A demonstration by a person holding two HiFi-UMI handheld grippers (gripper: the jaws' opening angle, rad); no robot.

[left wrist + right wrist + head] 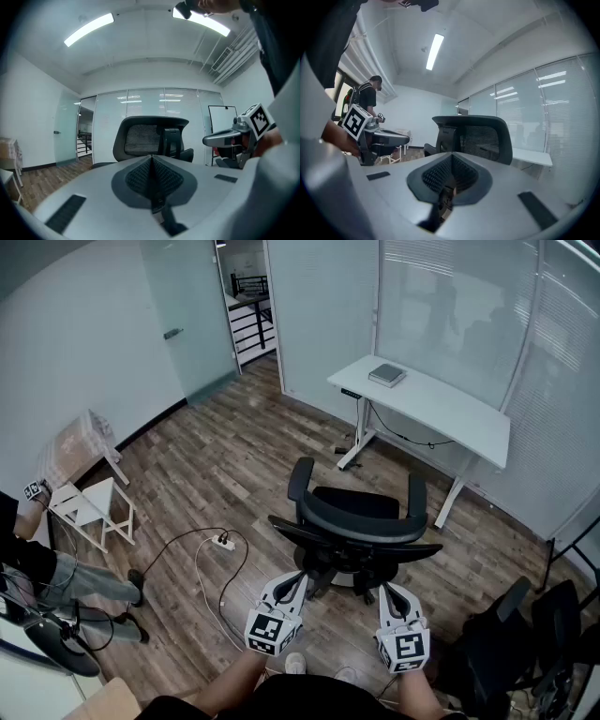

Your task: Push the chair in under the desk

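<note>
A black mesh office chair (356,521) stands on the wood floor, its seat facing the white desk (422,409) at the back right and a short way from it. My left gripper (296,579) and right gripper (388,591) are both shut and empty, just behind the chair's backrest, one toward each side. In the left gripper view the shut jaws (151,161) point at the chair back (150,140), with the right gripper (234,138) beside. The right gripper view has its shut jaws (451,161) before the backrest (476,136), and the desk (532,159) behind.
A second black chair (516,634) stands at the near right. A power strip with cables (223,542) lies on the floor to the left. A small white stool (94,507) and a seated person's legs (84,582) are at the far left. A grey box (386,374) sits on the desk.
</note>
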